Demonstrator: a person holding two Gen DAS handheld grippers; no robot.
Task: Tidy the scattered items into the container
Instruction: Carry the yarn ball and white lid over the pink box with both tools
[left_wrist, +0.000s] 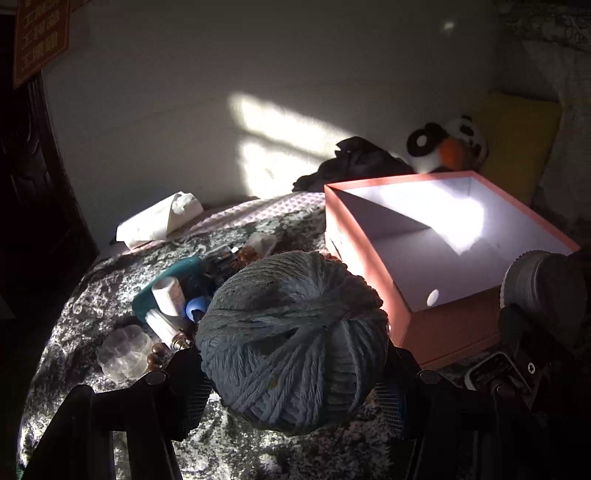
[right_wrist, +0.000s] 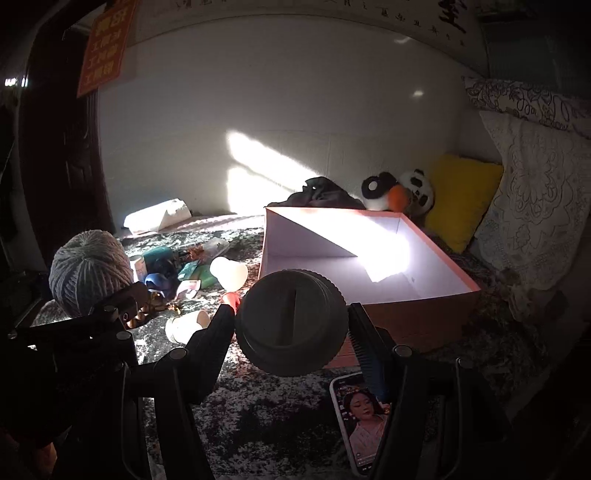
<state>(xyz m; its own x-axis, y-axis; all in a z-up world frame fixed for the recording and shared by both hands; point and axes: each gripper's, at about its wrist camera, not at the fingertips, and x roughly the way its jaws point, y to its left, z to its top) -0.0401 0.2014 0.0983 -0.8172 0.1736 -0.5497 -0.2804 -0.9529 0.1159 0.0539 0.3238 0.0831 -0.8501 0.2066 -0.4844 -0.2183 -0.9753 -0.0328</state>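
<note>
A grey-blue ball of yarn (left_wrist: 291, 325) fills the lower middle of the left wrist view, with my left gripper (left_wrist: 295, 373) shut on its sides. In the right wrist view the same yarn ball (right_wrist: 90, 271) is at the left. My right gripper (right_wrist: 291, 317) is shut on a grey round ridged lid-like piece (right_wrist: 291, 332) with a slot in its face. Just beyond both grippers stands the pink box (left_wrist: 443, 332) with a white inside, open and sunlit (right_wrist: 413, 314). Both held things hang above the patterned bedspread, short of the box's near wall.
Scattered items lie left of the box: a teal case (left_wrist: 166, 280), white tube (left_wrist: 168, 295), clear plastic container (left_wrist: 123, 350), paper cup (right_wrist: 186, 326). A phone (right_wrist: 364, 417) lies near the box's front. Tissue pack (left_wrist: 159, 219), panda plush (right_wrist: 417, 190) and yellow pillow (right_wrist: 461, 195) sit by the wall.
</note>
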